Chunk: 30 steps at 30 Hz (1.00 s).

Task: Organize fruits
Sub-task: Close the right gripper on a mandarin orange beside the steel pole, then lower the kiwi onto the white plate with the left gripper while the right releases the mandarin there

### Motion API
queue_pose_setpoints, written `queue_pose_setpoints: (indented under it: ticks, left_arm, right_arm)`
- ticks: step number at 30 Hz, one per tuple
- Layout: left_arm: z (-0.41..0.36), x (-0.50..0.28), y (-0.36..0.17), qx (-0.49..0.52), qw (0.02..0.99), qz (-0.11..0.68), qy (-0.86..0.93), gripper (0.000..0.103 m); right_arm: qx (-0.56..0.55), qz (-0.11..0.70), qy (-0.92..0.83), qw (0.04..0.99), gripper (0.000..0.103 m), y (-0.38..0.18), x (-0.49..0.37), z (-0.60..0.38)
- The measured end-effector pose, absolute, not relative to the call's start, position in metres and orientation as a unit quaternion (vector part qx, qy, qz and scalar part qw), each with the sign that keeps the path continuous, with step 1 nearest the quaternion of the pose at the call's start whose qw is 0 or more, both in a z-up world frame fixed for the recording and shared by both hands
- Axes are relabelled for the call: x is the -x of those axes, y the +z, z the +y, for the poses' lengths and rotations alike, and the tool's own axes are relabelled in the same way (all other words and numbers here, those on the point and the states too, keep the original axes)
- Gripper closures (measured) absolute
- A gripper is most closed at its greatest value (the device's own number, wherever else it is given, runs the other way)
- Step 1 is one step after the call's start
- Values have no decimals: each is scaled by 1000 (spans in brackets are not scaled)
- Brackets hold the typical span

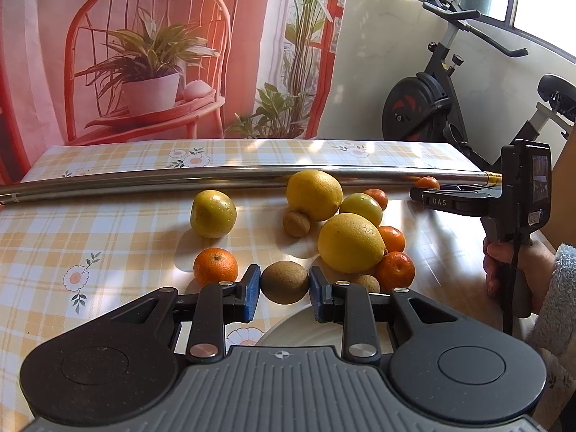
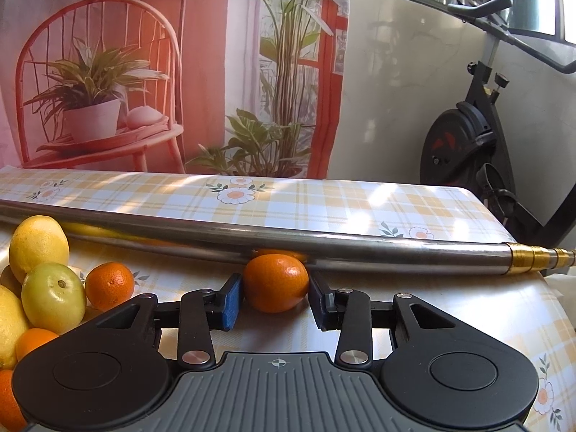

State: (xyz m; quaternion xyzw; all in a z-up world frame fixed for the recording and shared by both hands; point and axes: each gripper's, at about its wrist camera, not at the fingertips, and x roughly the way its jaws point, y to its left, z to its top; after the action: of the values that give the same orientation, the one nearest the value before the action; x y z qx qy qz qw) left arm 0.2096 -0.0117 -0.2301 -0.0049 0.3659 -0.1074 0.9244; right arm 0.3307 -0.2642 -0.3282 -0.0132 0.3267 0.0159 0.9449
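Note:
On the checked tablecloth lies a heap of fruit: two big lemons (image 1: 351, 243), yellow-green fruits (image 1: 213, 213), several tangerines (image 1: 215, 265) and small brown fruits (image 1: 296, 222). My left gripper (image 1: 284, 289) is shut on a brown kiwi (image 1: 284, 280), held just above a pale plate (image 1: 298, 329). My right gripper (image 2: 275, 298) stands further right by the steel pipe, both blue pads pressed on a tangerine (image 2: 275, 282). In the left wrist view that gripper (image 1: 430, 194) reaches in from the right with the tangerine (image 1: 426, 182) at its tip.
A long steel pipe (image 2: 252, 241) with a brass end lies across the table behind the fruit. A hand (image 1: 504, 262) in a fluffy sleeve holds the right gripper's handle. An exercise bike (image 1: 432, 100) stands past the table's far right corner. A printed backdrop hangs behind.

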Motion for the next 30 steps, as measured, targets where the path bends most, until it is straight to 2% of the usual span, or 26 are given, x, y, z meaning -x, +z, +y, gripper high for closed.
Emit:
queue_pose_setpoints:
  ticks: [8,19,30]
  left_arm:
    - [-5,-196,-231,26,917,378,-122,72]
    - [1,-172,-239,8,913,385,-135,72]
    - [8,-160,-248,0,908,396,-137,72]
  right_arm:
    - [-1,330,12,944,67,-319,-299,-259]
    - [-24,322,81,943,67,-270,-211,-212]
    - [-28,344,107,932,67,-258,-150,-170]
